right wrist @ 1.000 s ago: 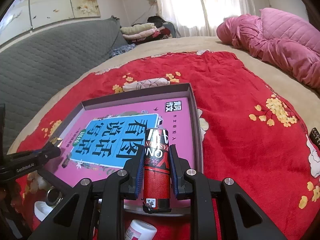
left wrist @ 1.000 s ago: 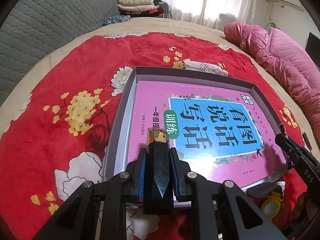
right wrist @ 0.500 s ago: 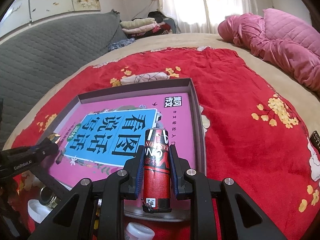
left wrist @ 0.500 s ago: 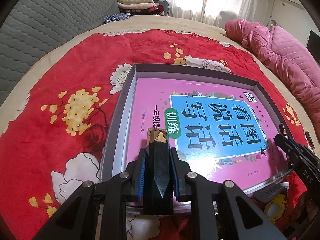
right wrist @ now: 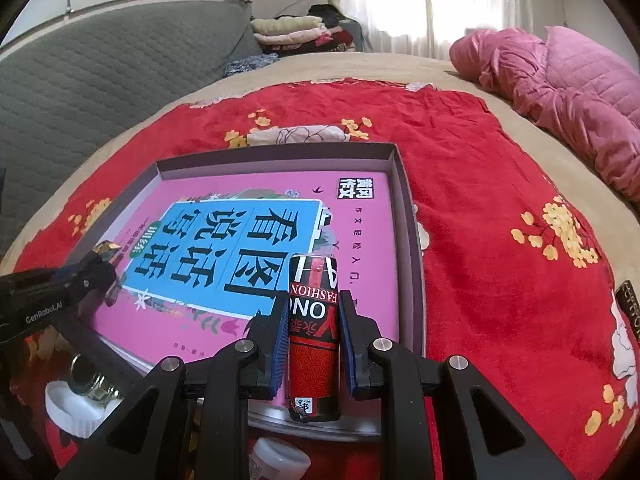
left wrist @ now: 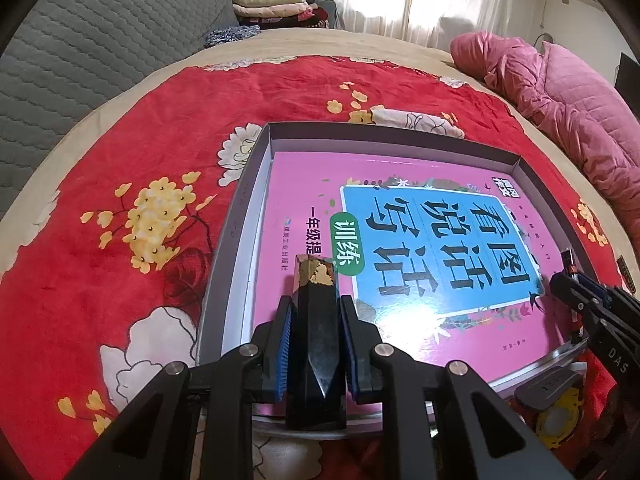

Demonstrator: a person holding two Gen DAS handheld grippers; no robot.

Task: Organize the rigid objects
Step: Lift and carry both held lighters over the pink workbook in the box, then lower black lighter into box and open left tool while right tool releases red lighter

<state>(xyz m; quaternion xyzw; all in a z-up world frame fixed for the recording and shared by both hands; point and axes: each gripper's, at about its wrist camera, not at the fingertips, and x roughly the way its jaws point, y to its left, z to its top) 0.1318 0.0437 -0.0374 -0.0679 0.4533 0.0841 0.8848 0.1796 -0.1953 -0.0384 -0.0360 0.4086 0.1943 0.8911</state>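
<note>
Left-wrist view: left tool (left wrist: 314, 344) is clamping a dark faceted block (left wrist: 315, 320) low over the near-left part of the grey tray (left wrist: 224, 256), which is holding a pink book (left wrist: 400, 240) on the bed. Right-wrist view: right tool (right wrist: 314, 344) is gripping a red can (right wrist: 314, 332) above the tray's near-right corner. Releasing either from this height is risking a roll off the glossy cover.

Both views have drawn nearer the tray (left wrist: 224, 240), now larger.
</note>
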